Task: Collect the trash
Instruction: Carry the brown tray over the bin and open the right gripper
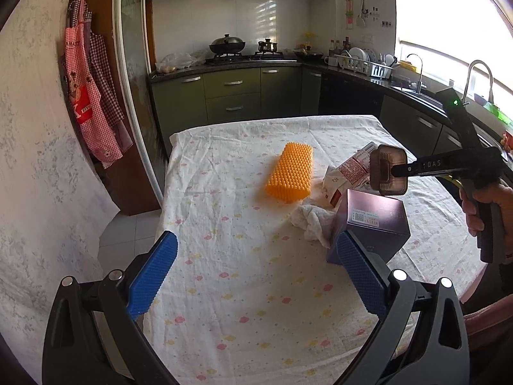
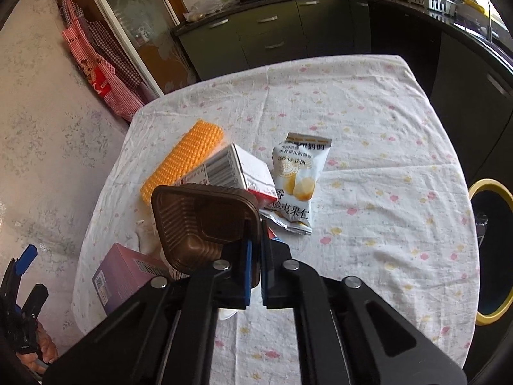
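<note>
Jaws of your right gripper (image 2: 255, 256) pinch the brown plastic tray (image 2: 202, 221); your left gripper (image 1: 256, 276) gapes wide, empty.

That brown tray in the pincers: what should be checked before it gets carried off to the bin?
1. Right gripper shut on the brown tray, jaws clamped on its rim: ok.
2. Tray lifted clear of the purple box and the carton: ok.
3. Tray empty, nothing to spill: ok.
4. Bin within sight, its opening at the table's right edge: ok.
5. Left gripper open, holding nothing, out of the tray's way: ok.
6. Grip firm enough to last the trip: cannot tell.
</note>
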`<state>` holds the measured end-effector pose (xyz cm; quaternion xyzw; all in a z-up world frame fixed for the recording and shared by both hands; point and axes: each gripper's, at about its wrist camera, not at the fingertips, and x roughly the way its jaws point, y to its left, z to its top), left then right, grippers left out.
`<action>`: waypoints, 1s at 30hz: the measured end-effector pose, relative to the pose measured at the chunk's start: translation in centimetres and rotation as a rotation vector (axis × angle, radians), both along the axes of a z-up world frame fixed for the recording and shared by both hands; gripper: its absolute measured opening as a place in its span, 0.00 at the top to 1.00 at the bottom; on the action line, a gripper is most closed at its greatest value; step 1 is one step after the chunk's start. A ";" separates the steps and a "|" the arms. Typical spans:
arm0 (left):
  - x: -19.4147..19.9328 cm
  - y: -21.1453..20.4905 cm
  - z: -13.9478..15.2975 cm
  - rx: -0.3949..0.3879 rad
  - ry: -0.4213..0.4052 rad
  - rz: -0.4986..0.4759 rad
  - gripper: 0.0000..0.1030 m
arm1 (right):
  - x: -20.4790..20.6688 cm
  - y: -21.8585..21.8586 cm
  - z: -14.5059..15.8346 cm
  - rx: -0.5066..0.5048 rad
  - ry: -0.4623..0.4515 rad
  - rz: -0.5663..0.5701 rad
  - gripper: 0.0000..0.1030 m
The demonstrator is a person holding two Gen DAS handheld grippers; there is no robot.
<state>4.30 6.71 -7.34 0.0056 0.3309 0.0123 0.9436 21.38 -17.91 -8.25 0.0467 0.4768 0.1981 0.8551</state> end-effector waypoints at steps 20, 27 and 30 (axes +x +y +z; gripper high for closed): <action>-0.2 -3.1 0.7 0.047 -0.017 -0.070 0.05 | -4.0 -20.7 2.5 -0.043 -0.075 -0.455 0.96; 0.6 -4.8 0.4 0.029 0.004 -0.109 0.05 | -3.3 -27.9 -0.6 -0.150 -0.012 -0.620 0.96; 1.0 -5.9 0.1 0.033 0.013 -0.134 0.05 | -2.1 -29.8 -2.1 -0.174 0.009 -0.655 0.95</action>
